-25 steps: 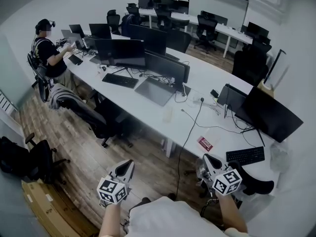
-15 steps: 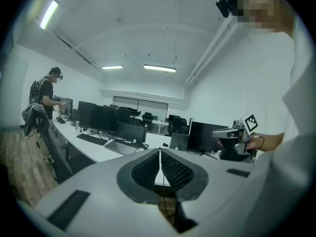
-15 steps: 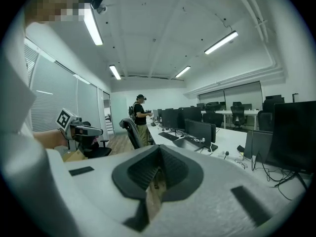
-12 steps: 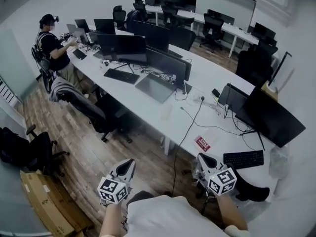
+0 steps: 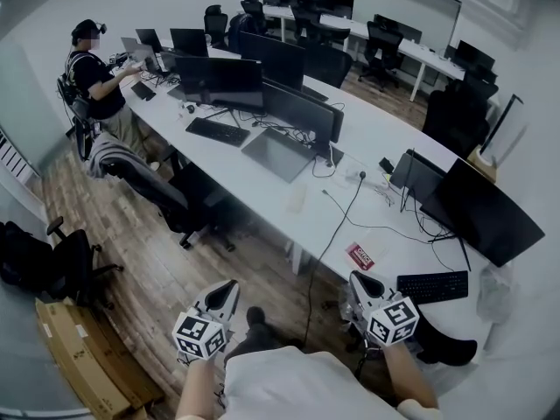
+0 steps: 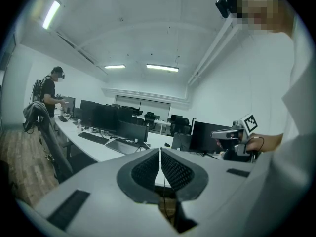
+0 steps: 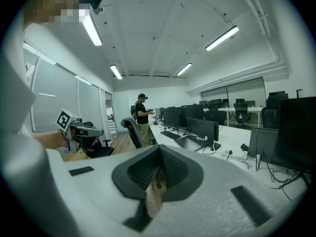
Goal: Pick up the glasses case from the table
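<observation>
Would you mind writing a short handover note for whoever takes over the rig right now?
Left gripper: shut, empty, held over the floor short of the desk.
Right gripper: looks shut on a thin tan scrap.
Glasses case: I cannot pick it out among the things on the long white desk ahead.
Done: nothing yet.
Left: find the case, open a gripper, pick it up.

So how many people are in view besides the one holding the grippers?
1: a person standing at the far left end of the long desk, also seen in both gripper views. Others could be hidden behind the monitors.
</observation>
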`<action>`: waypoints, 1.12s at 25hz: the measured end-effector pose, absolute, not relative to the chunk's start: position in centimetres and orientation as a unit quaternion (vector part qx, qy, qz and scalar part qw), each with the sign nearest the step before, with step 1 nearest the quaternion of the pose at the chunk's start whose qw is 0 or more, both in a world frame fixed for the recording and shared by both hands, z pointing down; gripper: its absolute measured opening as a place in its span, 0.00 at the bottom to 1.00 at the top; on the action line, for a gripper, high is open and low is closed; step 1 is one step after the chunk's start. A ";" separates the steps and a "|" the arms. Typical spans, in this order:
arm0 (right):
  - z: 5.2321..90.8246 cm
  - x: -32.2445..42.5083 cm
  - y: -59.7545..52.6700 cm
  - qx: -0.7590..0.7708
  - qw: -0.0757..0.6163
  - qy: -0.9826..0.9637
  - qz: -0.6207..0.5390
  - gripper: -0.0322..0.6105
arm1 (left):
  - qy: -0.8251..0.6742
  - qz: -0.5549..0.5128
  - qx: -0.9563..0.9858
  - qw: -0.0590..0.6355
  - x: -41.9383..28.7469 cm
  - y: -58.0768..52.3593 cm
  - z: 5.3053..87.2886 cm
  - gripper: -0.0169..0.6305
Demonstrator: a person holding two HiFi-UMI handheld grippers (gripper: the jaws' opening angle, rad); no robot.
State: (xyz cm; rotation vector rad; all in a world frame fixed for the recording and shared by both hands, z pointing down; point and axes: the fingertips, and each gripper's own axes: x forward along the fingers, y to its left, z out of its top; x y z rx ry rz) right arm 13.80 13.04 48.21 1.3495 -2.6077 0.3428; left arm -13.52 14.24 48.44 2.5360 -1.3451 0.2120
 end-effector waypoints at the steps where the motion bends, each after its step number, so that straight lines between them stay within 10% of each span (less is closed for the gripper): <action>1: 48.3 13.7 12.7 0.455 0.094 -0.878 0.117 0.05 | -0.462 0.074 0.874 0.132 -13.6 13.8 48.5 0.04; 28: 50.5 4.9 -1.9 0.525 0.121 -0.828 0.157 0.05 | -0.373 0.087 0.911 0.153 -21.5 -6.0 51.0 0.04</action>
